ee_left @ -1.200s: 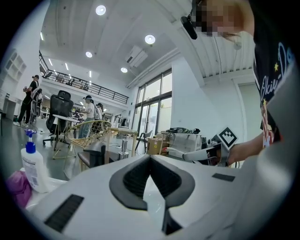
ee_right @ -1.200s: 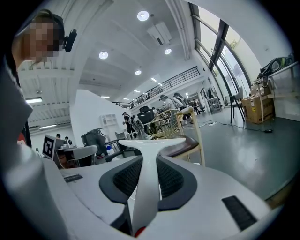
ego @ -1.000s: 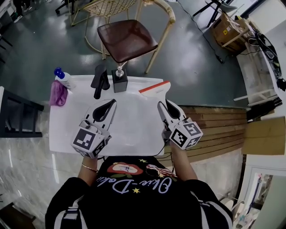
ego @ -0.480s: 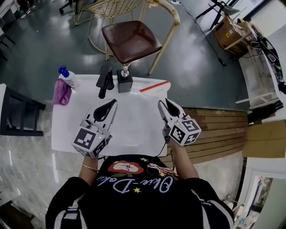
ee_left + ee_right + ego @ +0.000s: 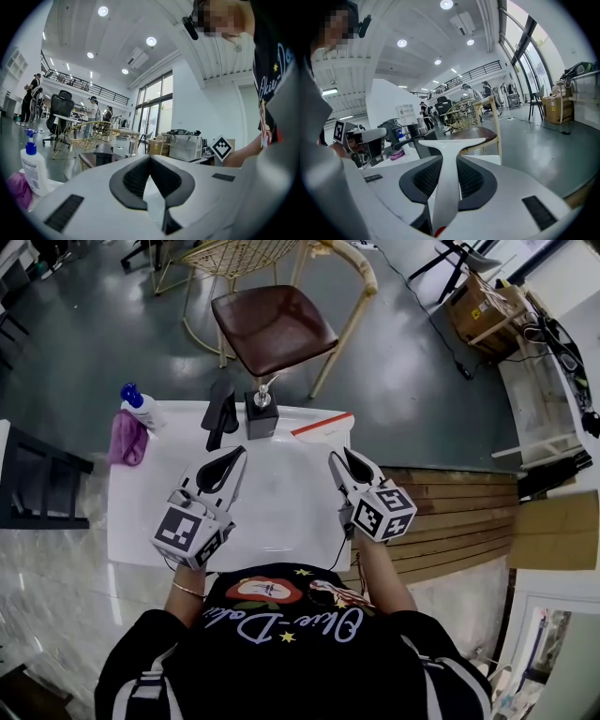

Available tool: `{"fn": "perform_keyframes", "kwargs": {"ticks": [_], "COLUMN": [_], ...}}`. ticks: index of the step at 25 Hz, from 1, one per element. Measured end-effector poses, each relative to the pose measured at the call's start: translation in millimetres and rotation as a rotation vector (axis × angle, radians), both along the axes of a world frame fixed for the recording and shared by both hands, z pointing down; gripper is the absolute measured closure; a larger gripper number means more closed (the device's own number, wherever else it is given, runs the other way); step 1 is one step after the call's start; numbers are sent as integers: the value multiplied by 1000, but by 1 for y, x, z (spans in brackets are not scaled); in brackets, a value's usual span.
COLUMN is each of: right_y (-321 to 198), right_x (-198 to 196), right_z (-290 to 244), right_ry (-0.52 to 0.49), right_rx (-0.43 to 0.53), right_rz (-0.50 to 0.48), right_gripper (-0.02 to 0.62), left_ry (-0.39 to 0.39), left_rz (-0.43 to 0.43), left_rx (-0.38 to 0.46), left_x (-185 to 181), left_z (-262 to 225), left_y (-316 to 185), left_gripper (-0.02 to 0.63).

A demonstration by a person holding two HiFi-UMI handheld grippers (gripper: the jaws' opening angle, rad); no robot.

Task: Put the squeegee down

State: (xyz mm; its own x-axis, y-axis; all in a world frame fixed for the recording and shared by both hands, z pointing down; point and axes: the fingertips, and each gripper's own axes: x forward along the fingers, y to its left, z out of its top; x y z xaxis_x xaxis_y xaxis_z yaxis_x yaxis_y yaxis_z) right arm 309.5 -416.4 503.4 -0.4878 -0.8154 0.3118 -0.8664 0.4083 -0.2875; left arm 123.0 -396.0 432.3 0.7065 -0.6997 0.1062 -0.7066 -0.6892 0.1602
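your right tongs (image 5: 345,457) pinch the white plastic squeegee with red-edged blade (image 5: 322,425) at the white bench's (image 5: 272,507) far right corner, left tongs (image 5: 230,457) pressed together and empty, so setting down and release remain.

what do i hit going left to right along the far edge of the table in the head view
pump bottle → black tool → black block → squeegee
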Motion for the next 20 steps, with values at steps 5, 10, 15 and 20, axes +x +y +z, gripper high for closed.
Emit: {"fn": "perform_keyframes", "kwargs": {"ticks": [5,10,15,20], "right_y": [-5,-11,-16,-18], "right_x": [-2,-3,-6,-5], "right_z": [8,17,29,39], "right_ry": [18,18,37,65], "right_rx": [-16,-33,-50,-71], "right_rz": [-9,-6,-14,-15], "right_gripper": [488,486,488,488], "left_ry": [-2,-5,2,1], "left_rz": [-13,-26,-34,-35], "left_rx": [-16,-34,-30,-27], "left_x": [-1,-4,-8,-8], "left_z": [0,4,5,3], "left_y": [-4,-3,-4,-3], "left_gripper": [600,600,601,601]}}
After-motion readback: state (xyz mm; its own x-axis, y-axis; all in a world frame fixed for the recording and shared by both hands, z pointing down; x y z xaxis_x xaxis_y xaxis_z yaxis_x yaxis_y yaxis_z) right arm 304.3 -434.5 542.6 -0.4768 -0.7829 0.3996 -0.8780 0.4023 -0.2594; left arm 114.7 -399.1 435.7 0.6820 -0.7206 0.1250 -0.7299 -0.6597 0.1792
